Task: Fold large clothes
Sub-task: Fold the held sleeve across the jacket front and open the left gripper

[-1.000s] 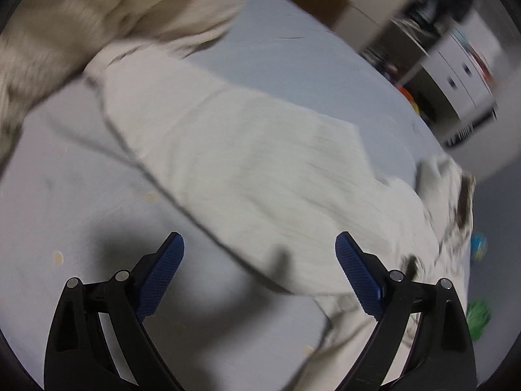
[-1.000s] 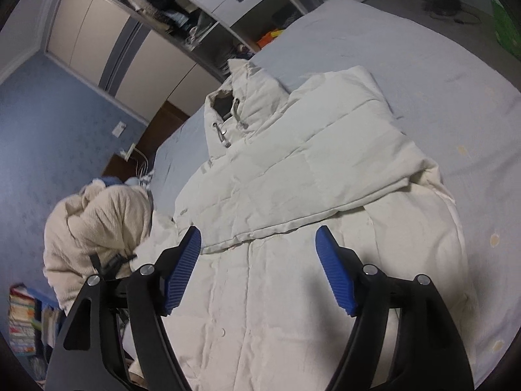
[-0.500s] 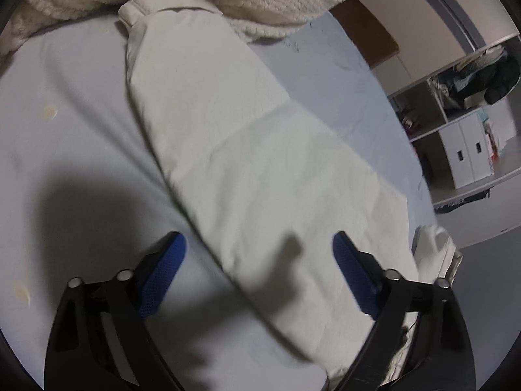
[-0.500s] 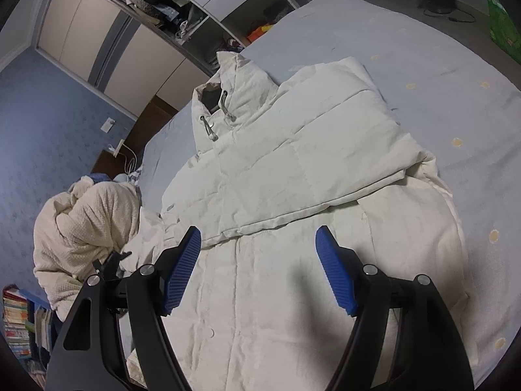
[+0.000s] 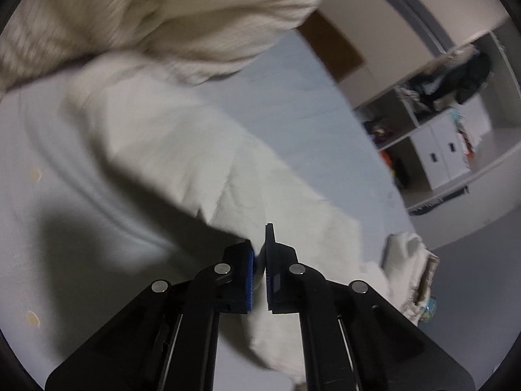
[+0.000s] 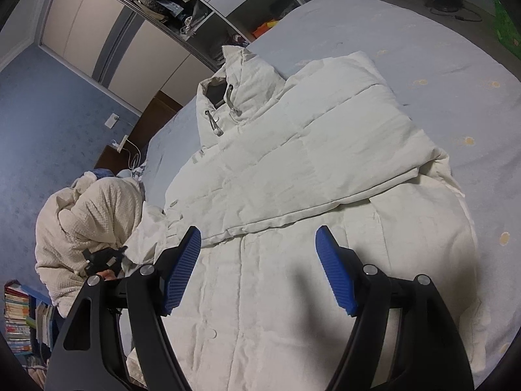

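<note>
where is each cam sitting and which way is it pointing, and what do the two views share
Left wrist: on the left tongs, angled down at the jacket sleeve on the bed; its tongs are shut on a fold of the sleeve; a person's knit sleeve shows at the top.
Right wrist: on the right tongs, angled down over the cream jacket; its tongs are open and empty; the person's knit arm is at left.
Shared: the jacket, bed, the person's knit top and the white drawers.
</note>
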Demonstrator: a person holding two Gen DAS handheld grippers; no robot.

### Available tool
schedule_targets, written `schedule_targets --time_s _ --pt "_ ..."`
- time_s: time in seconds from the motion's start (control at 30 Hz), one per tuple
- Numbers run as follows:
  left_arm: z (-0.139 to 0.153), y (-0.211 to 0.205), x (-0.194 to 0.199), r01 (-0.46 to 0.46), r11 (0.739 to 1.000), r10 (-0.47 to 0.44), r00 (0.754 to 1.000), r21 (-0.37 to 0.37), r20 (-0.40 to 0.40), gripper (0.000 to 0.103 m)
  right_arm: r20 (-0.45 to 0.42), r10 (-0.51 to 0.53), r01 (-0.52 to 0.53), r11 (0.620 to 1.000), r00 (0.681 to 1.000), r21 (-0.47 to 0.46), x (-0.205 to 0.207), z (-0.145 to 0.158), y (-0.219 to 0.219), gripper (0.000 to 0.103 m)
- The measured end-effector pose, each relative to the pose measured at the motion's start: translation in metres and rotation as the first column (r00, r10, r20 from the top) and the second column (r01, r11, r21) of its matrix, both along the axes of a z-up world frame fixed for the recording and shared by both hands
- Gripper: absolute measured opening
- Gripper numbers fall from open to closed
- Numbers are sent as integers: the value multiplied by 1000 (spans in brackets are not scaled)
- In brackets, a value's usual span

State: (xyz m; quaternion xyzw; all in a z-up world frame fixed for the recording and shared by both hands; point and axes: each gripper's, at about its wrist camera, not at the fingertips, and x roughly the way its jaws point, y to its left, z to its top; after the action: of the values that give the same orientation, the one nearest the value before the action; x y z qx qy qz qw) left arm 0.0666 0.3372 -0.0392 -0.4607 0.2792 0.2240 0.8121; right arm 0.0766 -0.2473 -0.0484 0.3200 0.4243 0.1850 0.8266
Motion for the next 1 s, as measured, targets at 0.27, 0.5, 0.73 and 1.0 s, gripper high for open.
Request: schedule_targets --time_s 0.27,0.5,0.73,1.0 --pt "58 -43 9 100 987 -111 991 128 76 4 14 -4 4 1000 1000 27 -3 4 -3 69" --pt "84 -89 27 206 951 -228 971 232 72 4 24 -11 10 999 1000 47 -4 6 -7 69" --pt "94 -165 57 370 857 -397 918 358 3 4 30 -23 21 997 999 69 -6 7 -11 69" --pt "75 -250 86 555 719 -572 814 419 -96 4 33 -32 29 995 999 94 -6 6 -15 69"
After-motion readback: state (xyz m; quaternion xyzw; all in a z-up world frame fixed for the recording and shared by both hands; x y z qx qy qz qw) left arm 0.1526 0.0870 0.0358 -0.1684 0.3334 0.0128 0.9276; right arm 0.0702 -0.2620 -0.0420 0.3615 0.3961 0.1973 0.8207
